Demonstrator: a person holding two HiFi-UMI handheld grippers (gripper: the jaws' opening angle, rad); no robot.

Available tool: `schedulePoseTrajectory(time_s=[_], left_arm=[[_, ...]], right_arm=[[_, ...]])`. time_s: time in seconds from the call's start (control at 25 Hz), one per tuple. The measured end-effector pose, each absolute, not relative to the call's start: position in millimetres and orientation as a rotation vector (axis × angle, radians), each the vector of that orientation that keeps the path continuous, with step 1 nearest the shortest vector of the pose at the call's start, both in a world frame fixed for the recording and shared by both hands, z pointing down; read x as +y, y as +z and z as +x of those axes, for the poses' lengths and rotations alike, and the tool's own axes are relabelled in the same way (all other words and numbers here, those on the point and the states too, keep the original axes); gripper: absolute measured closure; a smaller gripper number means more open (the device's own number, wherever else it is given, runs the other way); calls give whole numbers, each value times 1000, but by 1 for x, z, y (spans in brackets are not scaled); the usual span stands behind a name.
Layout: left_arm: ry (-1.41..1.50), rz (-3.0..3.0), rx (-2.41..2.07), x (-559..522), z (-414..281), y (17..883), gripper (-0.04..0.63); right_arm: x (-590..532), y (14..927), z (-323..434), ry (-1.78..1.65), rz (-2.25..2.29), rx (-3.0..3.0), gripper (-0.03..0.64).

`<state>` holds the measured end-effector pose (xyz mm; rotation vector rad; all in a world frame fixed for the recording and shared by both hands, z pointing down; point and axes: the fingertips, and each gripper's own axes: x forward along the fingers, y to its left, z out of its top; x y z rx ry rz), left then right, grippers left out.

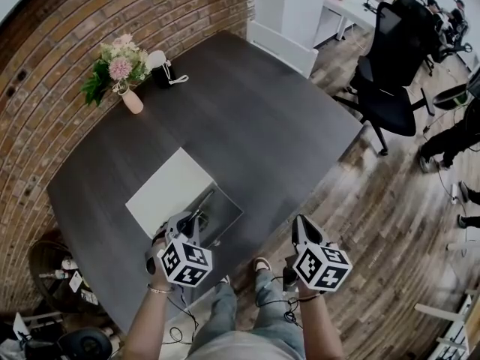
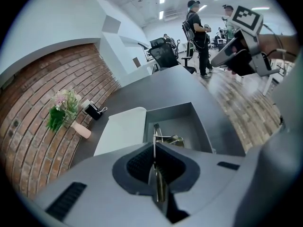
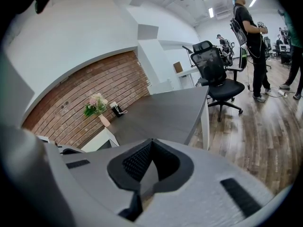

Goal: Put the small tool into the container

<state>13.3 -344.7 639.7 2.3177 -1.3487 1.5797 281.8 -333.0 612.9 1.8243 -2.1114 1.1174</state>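
Two grippers: both showed in the head view, the left gripper (image 1: 195, 222) over the table (image 1: 262, 118) and the right gripper (image 1: 300, 227) off its near edge, above the floor (image 1: 375, 201).
Left gripper: jaws pinched shut on the small tool (image 2: 155, 132), a thin metal strip standing edge-on between the pads.
Small tool: its far end reached just ahead of the jaws, over the container (image 2: 201, 126). That end's shape was hard to make out, and contact with the container's bottom could not be judged.
Container: grey and open, directly ahead of and below the left gripper, with its near wall hidden behind the gripper's body.
Lid (image 2: 120, 129): white, just left of the container.
Right gripper: jaws together, nothing between them.
Vase of flowers (image 2: 64, 110): far ahead and left of the left gripper. The black item (image 2: 93, 111) beside it was too small to name.
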Motion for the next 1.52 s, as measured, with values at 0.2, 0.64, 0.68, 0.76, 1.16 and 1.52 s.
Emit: schedulePoseTrajectory(time_s=[0.2,0.64,0.68,0.76,1.16,1.52], left_arm=[[1577,2310,-1353,-348,10,642,586],[1555,2277,-1336,-348,10,649,586],[1558,2276,-1332,-348,10,650,586],[1559,2279,-1318,-347,12,651,584],[1445,2235,-1188,-339,21,656,561],[1309,2211,-1082,-330,31,663,518]], right_arm=[[-333,615,276,1121,1812,-2109,615],[-336,616,272,1118,1798,-2115,615],[-335,616,272,1119,1799,-2114,615],[-335,617,273,1121,1801,-2111,615],[-334,619,270,1132,1797,-2110,615],[-330,620,276,1134,1806,-2100,615]])
